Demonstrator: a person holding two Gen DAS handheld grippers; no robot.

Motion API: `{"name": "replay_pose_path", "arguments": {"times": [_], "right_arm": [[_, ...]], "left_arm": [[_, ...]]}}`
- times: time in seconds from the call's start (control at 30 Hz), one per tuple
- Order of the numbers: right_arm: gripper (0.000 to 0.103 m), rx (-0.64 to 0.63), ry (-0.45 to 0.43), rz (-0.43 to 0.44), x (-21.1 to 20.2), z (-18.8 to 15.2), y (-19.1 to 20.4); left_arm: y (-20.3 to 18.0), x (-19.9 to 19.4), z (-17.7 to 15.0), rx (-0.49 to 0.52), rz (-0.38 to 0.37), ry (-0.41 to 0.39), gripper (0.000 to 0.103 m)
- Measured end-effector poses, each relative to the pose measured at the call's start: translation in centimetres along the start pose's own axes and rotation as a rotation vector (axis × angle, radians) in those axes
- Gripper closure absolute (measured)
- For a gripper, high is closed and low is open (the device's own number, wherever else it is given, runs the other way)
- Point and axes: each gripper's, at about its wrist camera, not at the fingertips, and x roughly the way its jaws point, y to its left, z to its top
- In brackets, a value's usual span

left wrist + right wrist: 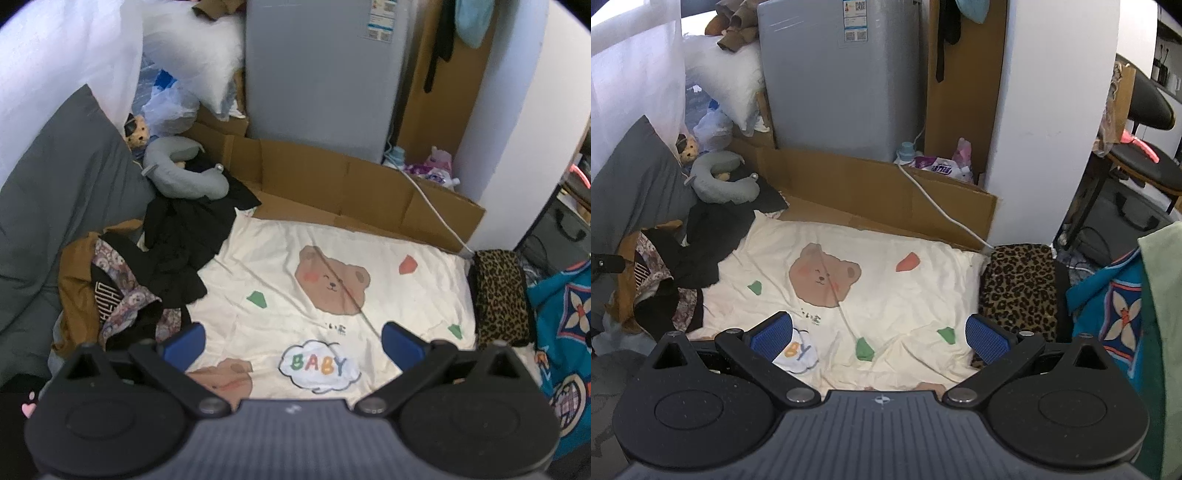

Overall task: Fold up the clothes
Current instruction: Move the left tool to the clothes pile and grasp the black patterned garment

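Cream bear sheet [369,251] | clothes pile [147,273] left of left tongs [291,341] | both tongs apart, right tongs [879,338] empty.

The pile of dark clothes [173,251] is lying tangled, so separate garments are not telling apart, and the left gripper [291,343] body is covering the near edge of the bear sheet [332,258]. The blue patterned cloth [1115,314] is running off the right edge. Labels on the grey appliance [846,74] are reading too small and blurred.
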Motion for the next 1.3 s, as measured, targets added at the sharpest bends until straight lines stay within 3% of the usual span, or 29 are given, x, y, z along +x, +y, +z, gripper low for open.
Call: {"name": "replay_pose_path", "arguments": {"times": [0.17,0.4,0.57,0.93,1.1,1.3], "right_arm": [[0.000,0.007,-0.031,-0.001,1.9,0.2,0.6],[0.000,0.032,-0.081,0.063,4.8,0.1,1.5],[0.000,0.018,-0.144,0.021,6.6,0.3,2.5],[0.000,0.086,-0.123,0.124,10.6,0.5,2.8],[0.000,0.073,-0.119,0.187,13.0,-0.5,4.2],[0.000,0.139,-0.076,0.250,16.4,-1.5,5.6]], "left_arm": [[2.6,1.2,0.3,0.013,0.010,-0.045,0.001],[7.1,2.5,0.1,-0.022,0.017,-0.081,0.006],[10.4,3.5,0.1,-0.073,0.029,-0.100,0.007],[15.4,6.9,-0.6,-0.112,0.115,-0.094,0.010],[17.2,9.3,-1.8,-0.111,0.127,-0.094,0.011],[20.2,12.5,-3.2,-0.183,0.127,-0.062,0.016]]}}
